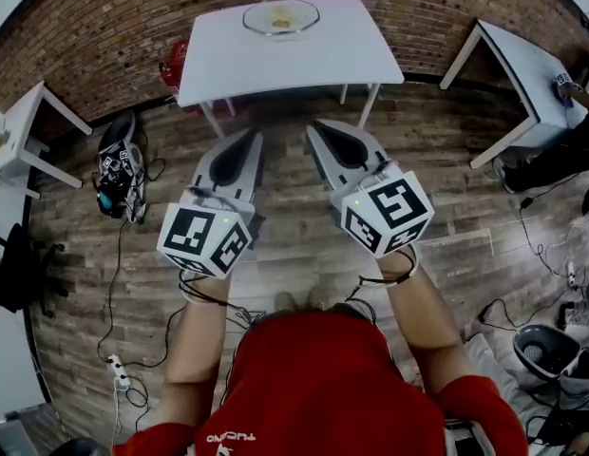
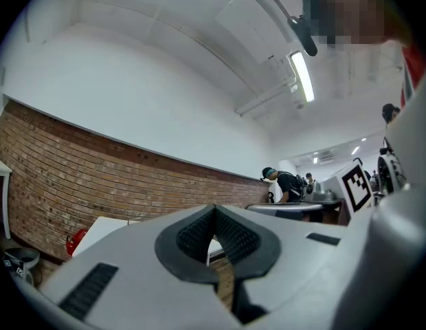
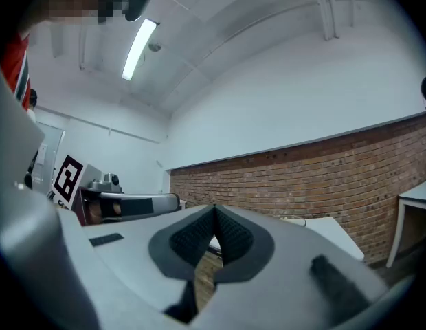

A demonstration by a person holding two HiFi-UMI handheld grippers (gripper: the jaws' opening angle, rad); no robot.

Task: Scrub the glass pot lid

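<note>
At the far edge of the white tabletop [image 1: 275, 65], close to the brick wall [image 1: 104, 27], lies the glass lid [image 1: 280, 15]. It is round and clear with a bright rim, and it is seen from above. A pale yellowish patch shows within its circle; whether this patch lies in the lid or under it cannot be determined. On the wooden floor [image 1: 446, 160], at the lower right of the head view, stands a grey round tub [image 1: 546, 350]. Its inside is dark, and its contents cannot be made out. The left gripper [image 1: 249, 141] and the right gripper [image 1: 321, 131] are held level, side by side, over the floor. Both stop short of the near edge of the tabletop, point toward it, and are well apart from the lid. In the left gripper view, the fingers [image 2: 192, 236] are clenched: the dark ribbed pads meet at the tip, with nothing between them. In the right gripper view, the fingers [image 3: 233, 236] are clenched in the same way and are likewise empty. Neither gripper touches the lid, the tabletop or the other gripper. Each gripper carries a marker cube at its rear, the left cube [image 1: 207, 238] and the right cube [image 1: 385, 212], with a bare forearm behind each.
</note>
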